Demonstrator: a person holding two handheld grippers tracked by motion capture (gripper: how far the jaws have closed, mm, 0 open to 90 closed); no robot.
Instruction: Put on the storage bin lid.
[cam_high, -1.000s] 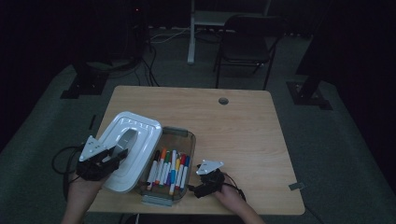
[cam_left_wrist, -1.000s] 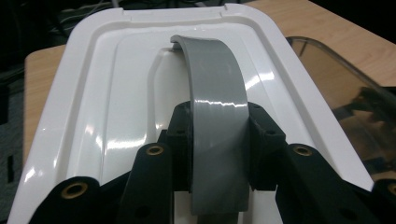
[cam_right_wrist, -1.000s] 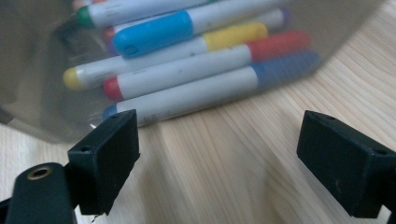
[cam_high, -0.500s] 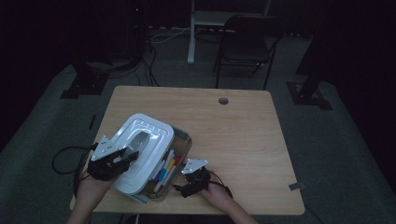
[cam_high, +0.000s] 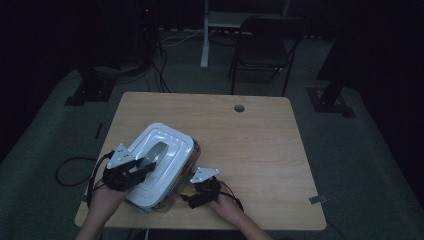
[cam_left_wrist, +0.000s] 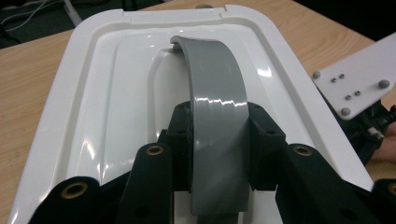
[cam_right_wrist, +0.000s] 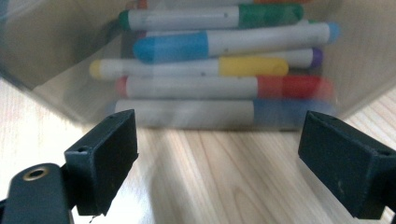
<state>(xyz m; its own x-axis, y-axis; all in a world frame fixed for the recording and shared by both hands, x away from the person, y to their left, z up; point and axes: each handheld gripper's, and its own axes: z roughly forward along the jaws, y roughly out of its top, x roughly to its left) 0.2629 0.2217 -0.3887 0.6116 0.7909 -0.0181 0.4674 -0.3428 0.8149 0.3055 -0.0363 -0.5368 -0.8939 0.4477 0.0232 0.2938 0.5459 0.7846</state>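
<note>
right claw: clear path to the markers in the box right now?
Probably not. The right claw is open and aimed at the markers, but the box's clear wall stands between them, and the white lid, held by the left claw, sits over the box.

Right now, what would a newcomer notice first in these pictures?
The white lid over the box near the table's front left edge, carried by its grey handle in the left claw. Next, the coloured markers seen through the box wall, in front of the open right claw.
</note>
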